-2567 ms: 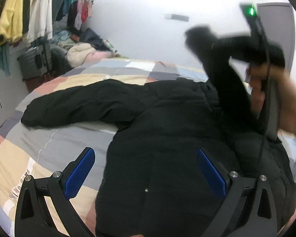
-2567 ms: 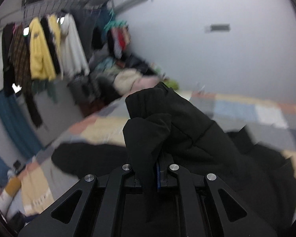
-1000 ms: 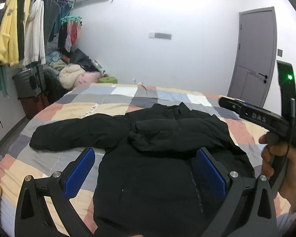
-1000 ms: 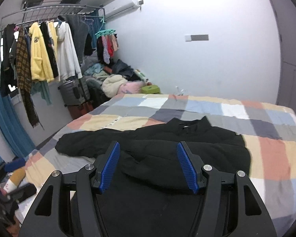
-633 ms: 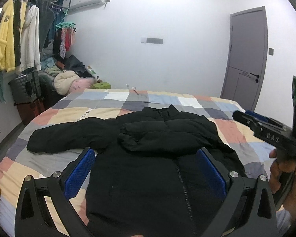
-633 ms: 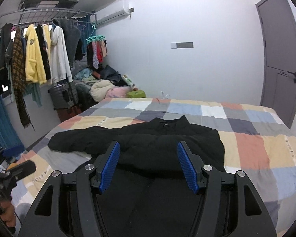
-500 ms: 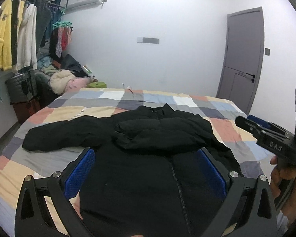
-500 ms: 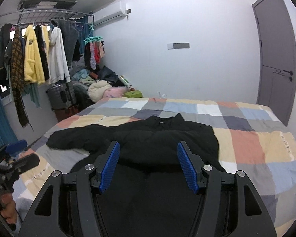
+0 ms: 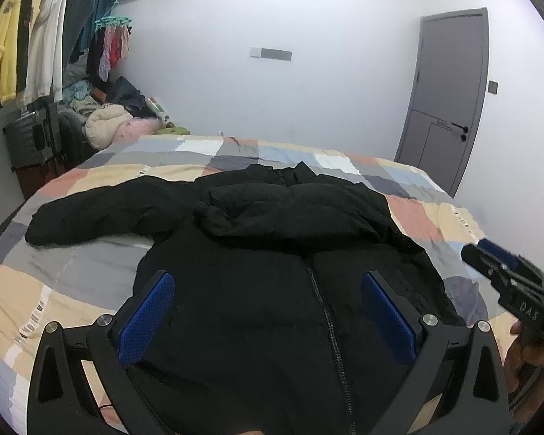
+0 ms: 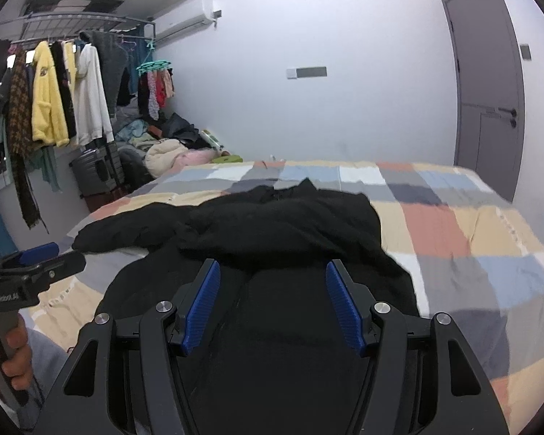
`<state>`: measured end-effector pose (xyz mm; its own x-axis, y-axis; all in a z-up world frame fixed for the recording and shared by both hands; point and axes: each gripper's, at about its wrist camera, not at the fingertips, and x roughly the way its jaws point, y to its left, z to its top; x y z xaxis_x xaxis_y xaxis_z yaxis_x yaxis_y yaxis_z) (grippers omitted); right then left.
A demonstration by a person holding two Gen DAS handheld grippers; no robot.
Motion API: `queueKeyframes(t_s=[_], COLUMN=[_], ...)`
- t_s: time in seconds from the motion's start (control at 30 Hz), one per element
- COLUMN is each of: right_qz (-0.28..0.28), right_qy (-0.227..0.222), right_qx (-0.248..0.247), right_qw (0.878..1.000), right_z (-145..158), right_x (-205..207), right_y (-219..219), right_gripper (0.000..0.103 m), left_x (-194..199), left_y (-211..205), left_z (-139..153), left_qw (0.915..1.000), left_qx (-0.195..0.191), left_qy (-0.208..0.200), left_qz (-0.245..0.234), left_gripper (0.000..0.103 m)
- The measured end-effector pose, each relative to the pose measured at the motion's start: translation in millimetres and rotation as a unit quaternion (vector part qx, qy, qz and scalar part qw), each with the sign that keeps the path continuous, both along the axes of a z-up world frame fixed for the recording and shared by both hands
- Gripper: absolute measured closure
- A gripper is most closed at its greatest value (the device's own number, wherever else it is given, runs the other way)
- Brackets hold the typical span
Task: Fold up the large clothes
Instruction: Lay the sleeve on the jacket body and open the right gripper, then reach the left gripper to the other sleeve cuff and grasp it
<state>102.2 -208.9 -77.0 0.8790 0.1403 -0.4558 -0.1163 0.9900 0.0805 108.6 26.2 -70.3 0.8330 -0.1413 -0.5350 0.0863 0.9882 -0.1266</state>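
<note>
One black jacket laid flat on the patchwork bed, zipper up, collar toward the far wall and hem nearest, long axis running away along the bed. One sleeve stretched out leftward toward the bed's left edge; the other folded across the chest. Bare quilt on both sides and beyond the collar. Left hand-held gripper spread wide, holding nothing, above the hem. Right hand-held gripper likewise parted and empty.

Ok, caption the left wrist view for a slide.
Open left gripper hovers over a black jacket, one sleeve folded across, on a patchwork bed.
</note>
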Motion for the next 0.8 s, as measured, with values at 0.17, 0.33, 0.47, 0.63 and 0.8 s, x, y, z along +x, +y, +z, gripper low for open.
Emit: queueKeyframes(t_s=[0.17, 0.33, 0.47, 0.63, 0.8], right_qz=[-0.004, -0.003, -0.01, -0.017, -0.018], right_qy=[0.002, 0.005, 0.009, 0.013, 0.016], right_qx=[-0.006, -0.012, -0.001, 0.006, 0.008], right_qw=[1.0, 1.0, 1.0, 1.0, 1.0], right_z=[-11.7, -19.0, -23.2, -26.4, -27.4], right_x=[-11.2, -15.4, -14.1, -15.7, -13.2], right_y=[4.3, 3.9, -2.0, -3.4, -3.9], right_gripper=[0.044, 0.043, 0.042, 0.039, 0.036], left_x=[1.3, 7.0, 9.2, 15.4, 30.3], left_y=[-0.9, 2.4, 9.5, 25.3, 60.9], left_z=[-10.7, -15.6, -15.3, -8.9, 10.1], left_qw=[1.0, 1.0, 0.9999, 1.0, 0.9999], left_qx=[-0.008, -0.008, -0.015, -0.005, 0.01], left_qy=[0.001, 0.005, 0.003, -0.001, -0.003], left_qz=[-0.002, 0.0, 0.003, 0.004, 0.012], left_gripper=[0.0, 0.0, 0.0, 0.0, 0.0])
